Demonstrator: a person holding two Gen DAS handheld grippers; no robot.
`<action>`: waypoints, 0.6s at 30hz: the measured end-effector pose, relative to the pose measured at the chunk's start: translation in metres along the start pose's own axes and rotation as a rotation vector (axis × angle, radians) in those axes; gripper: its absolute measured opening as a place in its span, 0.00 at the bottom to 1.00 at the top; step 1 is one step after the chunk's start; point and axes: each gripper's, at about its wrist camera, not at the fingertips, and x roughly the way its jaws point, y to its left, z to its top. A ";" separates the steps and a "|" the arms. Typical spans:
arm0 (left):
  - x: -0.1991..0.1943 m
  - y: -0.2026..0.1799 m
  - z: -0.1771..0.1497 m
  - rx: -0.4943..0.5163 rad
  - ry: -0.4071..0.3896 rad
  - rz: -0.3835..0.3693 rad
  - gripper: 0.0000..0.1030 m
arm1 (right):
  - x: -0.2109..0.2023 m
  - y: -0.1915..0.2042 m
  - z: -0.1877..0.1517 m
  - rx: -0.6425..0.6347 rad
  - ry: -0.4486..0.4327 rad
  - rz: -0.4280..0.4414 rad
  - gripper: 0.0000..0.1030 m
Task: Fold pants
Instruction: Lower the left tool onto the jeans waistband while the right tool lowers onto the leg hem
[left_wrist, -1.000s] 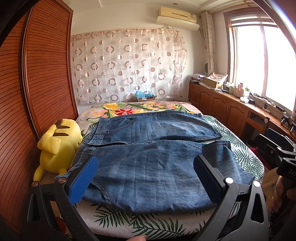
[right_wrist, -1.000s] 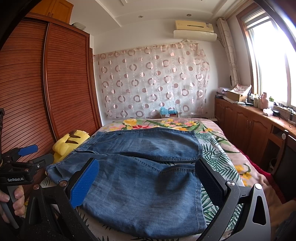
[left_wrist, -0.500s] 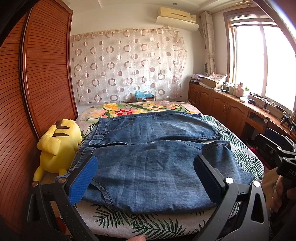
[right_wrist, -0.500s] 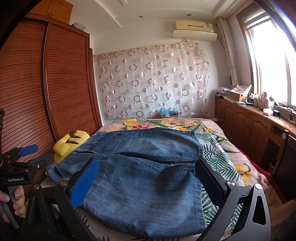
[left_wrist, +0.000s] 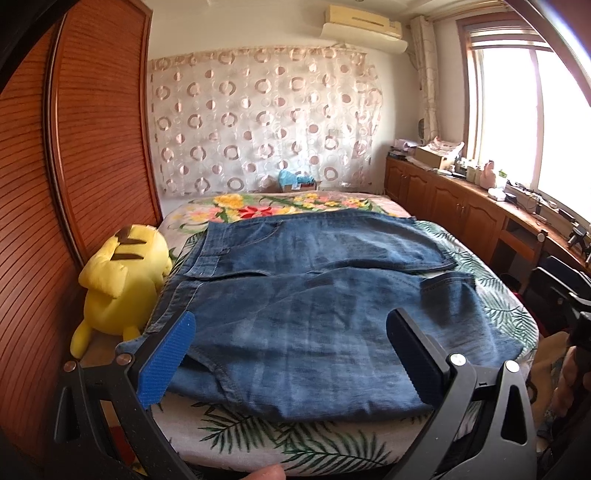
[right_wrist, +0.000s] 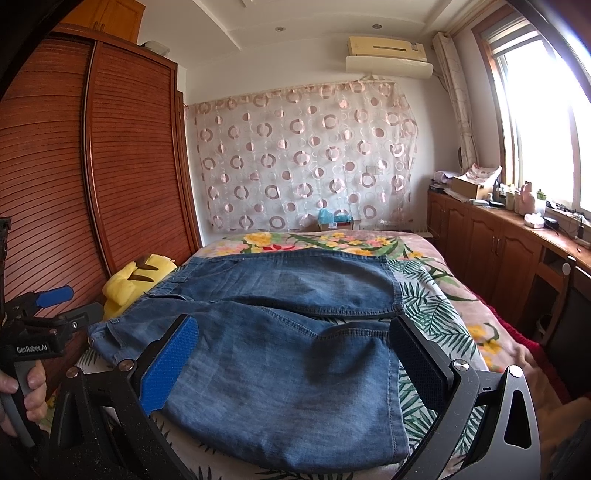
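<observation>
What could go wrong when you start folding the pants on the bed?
The pants are wide and floppy, so a fold may end up crooked. The yellow plush toy sits right against the waistband and might get bumped. Both the left hand-held gripper and right hand-held gripper are open, holding nothing; a shallow pinch may slip.

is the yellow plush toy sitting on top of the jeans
No, the yellow plush toy sits beside the jeans at the bed's left edge against the wooden wardrobe, not on the denim.
</observation>
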 end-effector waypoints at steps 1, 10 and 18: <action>0.002 0.001 0.000 -0.001 0.003 0.002 1.00 | 0.001 -0.001 -0.001 0.000 0.006 -0.004 1.00; 0.009 0.048 0.003 -0.045 0.028 0.049 1.00 | 0.002 -0.013 0.001 -0.006 0.034 -0.022 1.00; 0.019 0.085 -0.005 -0.074 0.042 0.083 1.00 | 0.002 -0.017 -0.005 -0.022 0.083 -0.055 1.00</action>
